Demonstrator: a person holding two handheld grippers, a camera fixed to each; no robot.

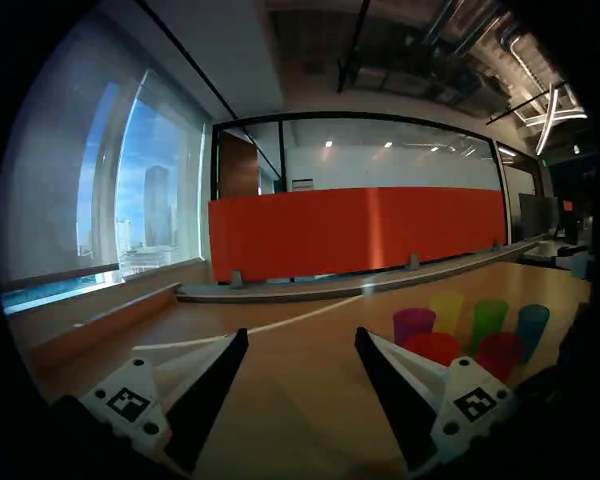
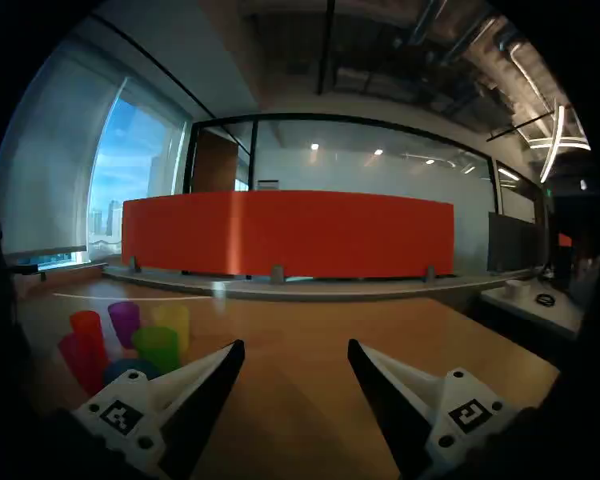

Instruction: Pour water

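Coloured cups [image 1: 432, 348] cluster upright on the counter [image 1: 300, 424], ahead-right of the left hand-held gripper [image 1: 300, 332] and ahead-left of the right hand-held gripper [image 2: 294, 344]; both gape empty.

Wooden surface [image 1: 300, 416], mostly bare tbh. Six plastic cups stand upright in a tight bunch: purple cup [image 1: 414, 322], yellow cup [image 1: 446, 308], green cup [image 1: 490, 316] and teal cup [image 1: 533, 320] in back, red cup [image 1: 432, 346] and second red cup [image 1: 500, 352] just in front. A thin white line [image 1: 300, 316] runs toward the far edge, where an orange divider [image 1: 356, 228] stands.
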